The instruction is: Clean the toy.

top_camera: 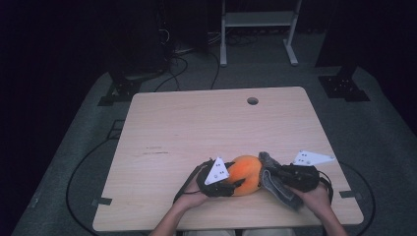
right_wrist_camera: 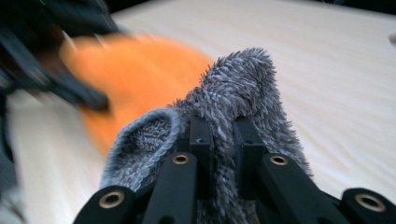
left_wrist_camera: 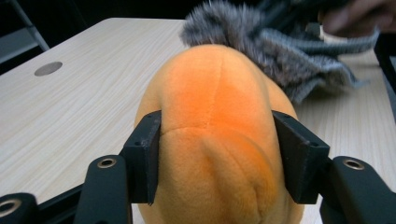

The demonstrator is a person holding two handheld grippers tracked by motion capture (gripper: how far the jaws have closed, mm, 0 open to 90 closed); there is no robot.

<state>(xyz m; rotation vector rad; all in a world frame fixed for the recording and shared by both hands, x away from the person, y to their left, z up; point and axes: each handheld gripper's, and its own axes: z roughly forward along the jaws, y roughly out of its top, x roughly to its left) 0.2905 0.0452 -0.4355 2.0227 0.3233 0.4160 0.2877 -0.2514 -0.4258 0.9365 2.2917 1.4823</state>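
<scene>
Near edge of the wooden table (top_camera: 196,123), a bit right of centre: orange plush toy (top_camera: 247,173) sitting there, squeezed from the left by the left gripper (top_camera: 231,184). Pads (left_wrist_camera: 145,154) pressing into both sides of the plush, so clamped on it. Over on the right, right gripper (top_camera: 275,173) clenched tight on a fuzzy grey cloth (right_wrist_camera: 233,98), fabric bunched between the jaws. Cloth touching the plush's right side. Hands coming in from the near edge.

Light wooden table (top_camera: 196,128) with two soft things

An orange plush toy (top_camera: 247,173) rests near its front edge; a grey fuzzy cloth (top_camera: 275,184) lies touching the toy's right side.
</scene>
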